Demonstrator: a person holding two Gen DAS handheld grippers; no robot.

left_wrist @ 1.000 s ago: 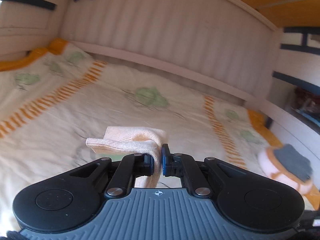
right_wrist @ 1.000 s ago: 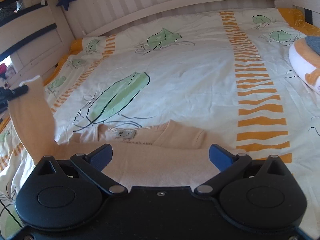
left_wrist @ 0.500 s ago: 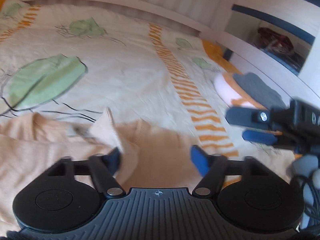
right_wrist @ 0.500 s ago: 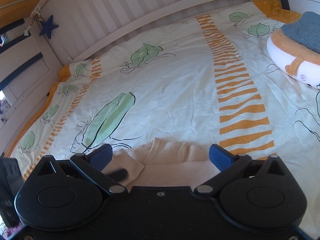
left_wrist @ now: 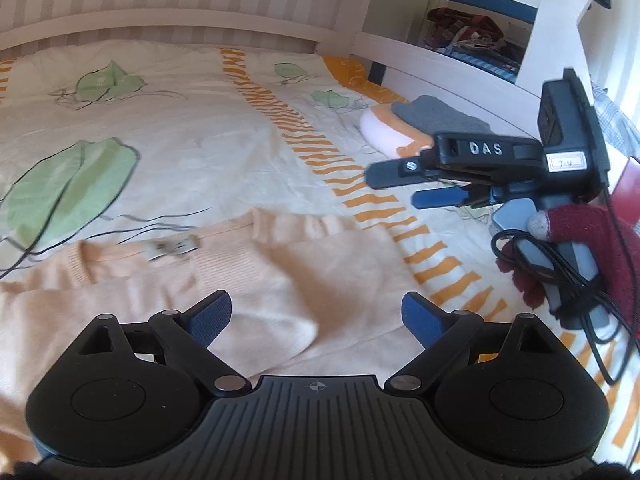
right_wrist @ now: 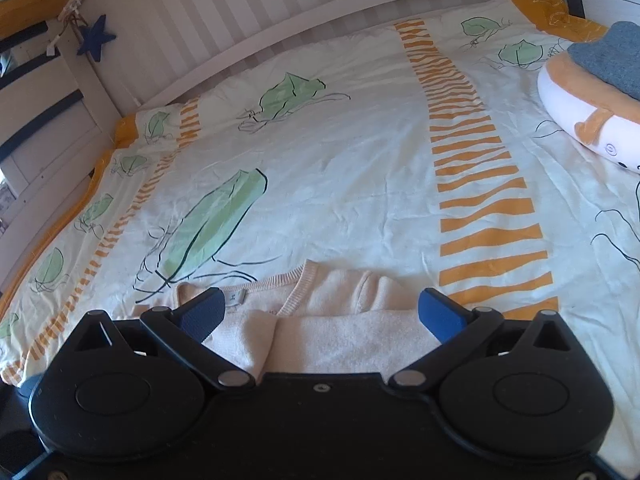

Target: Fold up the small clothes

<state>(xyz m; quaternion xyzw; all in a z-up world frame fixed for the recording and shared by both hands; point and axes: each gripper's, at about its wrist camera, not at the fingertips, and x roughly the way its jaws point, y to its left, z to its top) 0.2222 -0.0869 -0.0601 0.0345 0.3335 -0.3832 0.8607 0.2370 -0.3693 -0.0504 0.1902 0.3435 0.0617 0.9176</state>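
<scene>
A small peach knit sweater (left_wrist: pixel 256 268) lies on the bed with both sleeves folded in over its body and the neck label facing up. It also shows in the right wrist view (right_wrist: pixel 344 320). My left gripper (left_wrist: pixel 316 316) is open and empty just above the folded sleeve. My right gripper (right_wrist: pixel 320 312) is open and empty over the sweater's near part. The right gripper also shows in the left wrist view (left_wrist: pixel 404 186), held by a dark red gloved hand (left_wrist: pixel 580 236) over the bed to the right of the sweater.
The bed cover (right_wrist: pixel 360 168) is white with green leaves and orange stripes. A white and orange plush cushion (right_wrist: pixel 580 104) with a grey folded cloth (right_wrist: pixel 612 60) on it sits at the right. White slatted rail (right_wrist: pixel 240 12) behind; shelves (left_wrist: pixel 460 36) at the right.
My left gripper let go of the sleeve it held raised; the sleeve now lies folded across the sweater. The left gripper turned right and opened. The right gripper stayed open and drew back a little.
</scene>
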